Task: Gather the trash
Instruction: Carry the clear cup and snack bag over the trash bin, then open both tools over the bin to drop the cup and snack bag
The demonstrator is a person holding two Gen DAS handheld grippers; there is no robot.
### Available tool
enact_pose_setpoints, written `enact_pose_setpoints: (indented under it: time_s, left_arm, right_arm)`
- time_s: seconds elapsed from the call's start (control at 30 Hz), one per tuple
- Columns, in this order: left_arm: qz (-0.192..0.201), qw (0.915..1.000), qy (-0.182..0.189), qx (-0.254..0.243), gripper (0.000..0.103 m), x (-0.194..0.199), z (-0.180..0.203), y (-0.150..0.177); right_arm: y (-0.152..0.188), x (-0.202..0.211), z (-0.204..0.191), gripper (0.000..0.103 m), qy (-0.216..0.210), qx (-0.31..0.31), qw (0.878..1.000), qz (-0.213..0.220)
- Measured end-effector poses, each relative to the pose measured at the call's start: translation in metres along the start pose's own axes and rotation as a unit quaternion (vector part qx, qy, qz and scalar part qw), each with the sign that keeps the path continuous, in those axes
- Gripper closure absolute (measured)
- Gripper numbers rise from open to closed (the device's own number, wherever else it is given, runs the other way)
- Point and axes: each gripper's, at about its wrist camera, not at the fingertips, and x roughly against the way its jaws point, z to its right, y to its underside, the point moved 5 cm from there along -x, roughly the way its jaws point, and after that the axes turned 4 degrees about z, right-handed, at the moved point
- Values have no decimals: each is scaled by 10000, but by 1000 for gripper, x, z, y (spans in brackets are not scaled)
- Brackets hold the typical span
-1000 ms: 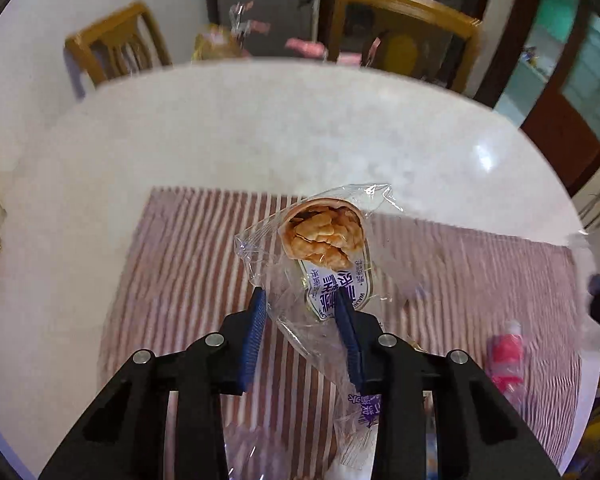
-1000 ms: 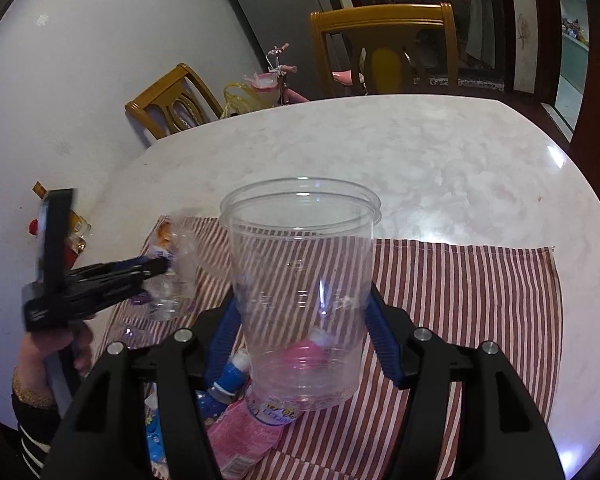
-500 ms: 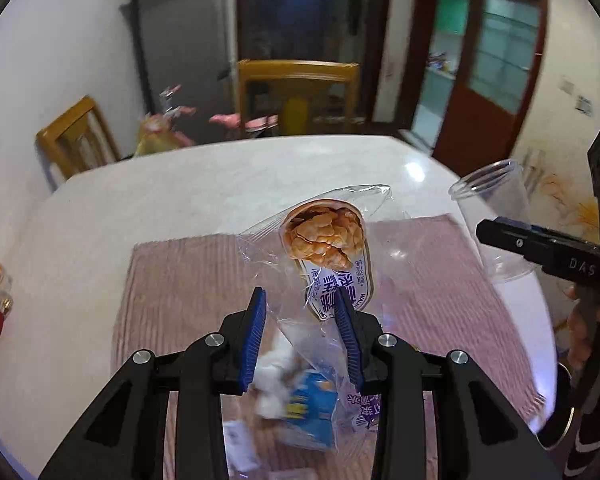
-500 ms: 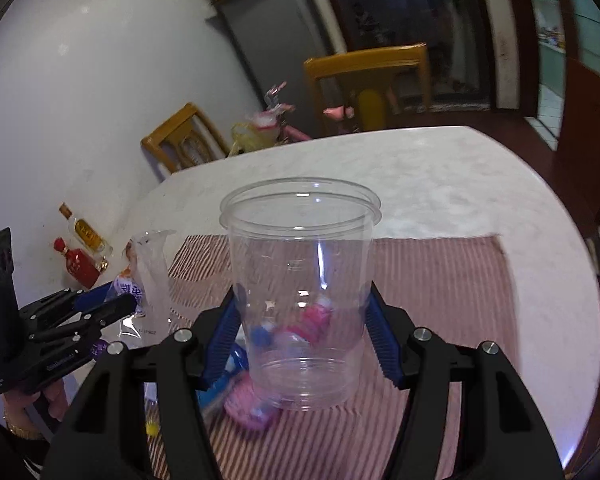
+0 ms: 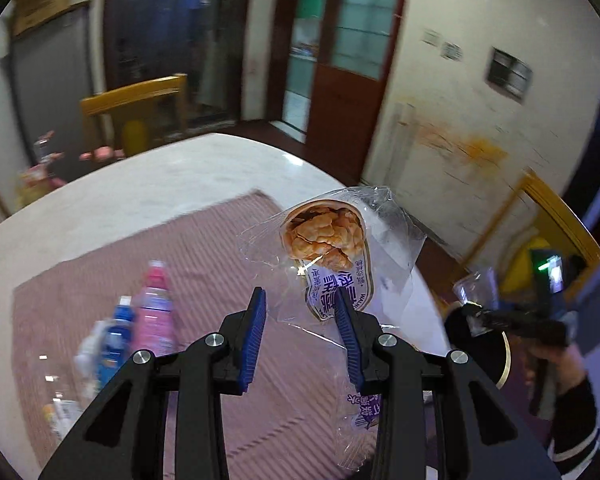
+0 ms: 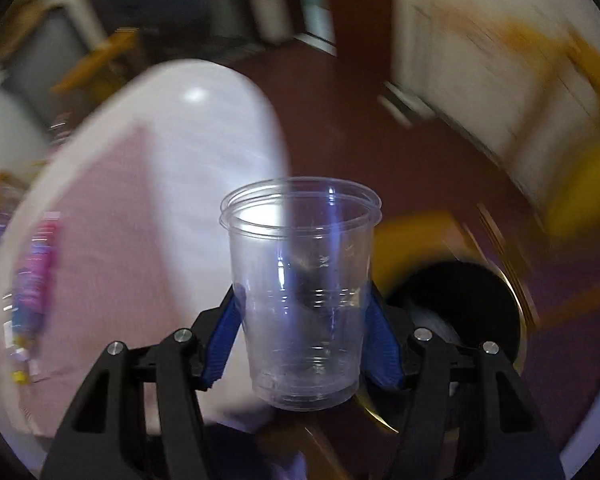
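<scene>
My left gripper (image 5: pixel 300 312) is shut on a clear snack wrapper (image 5: pixel 332 248) with a walnut picture and purple print, held above the striped mat near the table's right edge. My right gripper (image 6: pixel 302 316) is shut on an upright clear plastic cup (image 6: pixel 300 280), held off the table's edge above a dark round bin opening (image 6: pixel 468 304). The right gripper and its cup also show small at the right of the left wrist view (image 5: pixel 484 312), over the bin (image 5: pixel 476 344).
A pink bottle (image 5: pixel 154 308), a blue bottle (image 5: pixel 118 336) and several wrappers lie on the red-striped mat (image 5: pixel 228 248) on the white round table (image 5: pixel 148 184). Wooden chairs (image 5: pixel 136 100) stand around it. The right wrist view is motion-blurred.
Both grippers swung right, away from the table centre. The cup has moved off the table to above the bin. The wrapper stays held and has shifted toward the table's right edge.
</scene>
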Motion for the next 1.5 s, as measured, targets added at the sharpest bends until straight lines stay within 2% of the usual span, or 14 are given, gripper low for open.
enact_pose_setpoints:
  time_s: [0.2,0.23,0.3,0.4,0.57,0.7,0.83,0.93,1.03,1.1,1.17,1.27,1.4,1.5]
  left_arm:
    - [-209,9980,359,-466,69,-12,61,8]
    - [-226,9976,391,-530,68,-14,69,8]
    - [-261,9965,466,-638,68,-16,78,9]
    - [-345,9942,591,-830,69,-24,100,13]
    - [-594,9865,900,-1234,68,-37,142,21]
    - [-788,9760,1234,-1611,69,-56,184,25]
    - [-1138,9589,1682,-1984,69,-90,232,35]
    - [-1478,9389,1977,-2398,69,-126,292,53]
    - [-1802,9271,1969,-2632,69,-169,336,82]
    - [-2074,9170,1886,-2838,58,-203,364,110]
    - [-2313,9117,1857,-2842,32,-224,379,132]
    - [-2406,9138,1903,-2661,9,-223,385,143]
    - [-2218,9124,1875,-2882,6,-214,393,141]
    - [-2142,9181,1891,-2746,6,-206,383,134]
  right_arm:
    - [46,-43,83,41,588,-661,9945,-554]
    - [50,-48,90,30,725,-682,9929,-649]
    - [55,-56,103,20,987,-697,9892,-826]
    - [52,-52,117,19,983,-878,9890,-678]
    - [38,-29,153,18,641,-1507,9863,-201]
    - [30,6,175,18,743,-1917,9778,403]
    - [21,57,210,18,819,-2514,9555,1306]
    - [18,78,229,18,868,-2688,9440,1705]
    - [16,96,235,18,919,-2789,9351,1986]
    - [16,99,235,18,877,-2815,9334,2046]
    - [18,99,234,18,831,-2807,9339,2051]
    - [22,102,234,18,861,-2784,9332,2103]
    - [24,95,236,18,821,-2881,9314,2069]
    - [19,100,230,18,797,-2806,9325,2130]
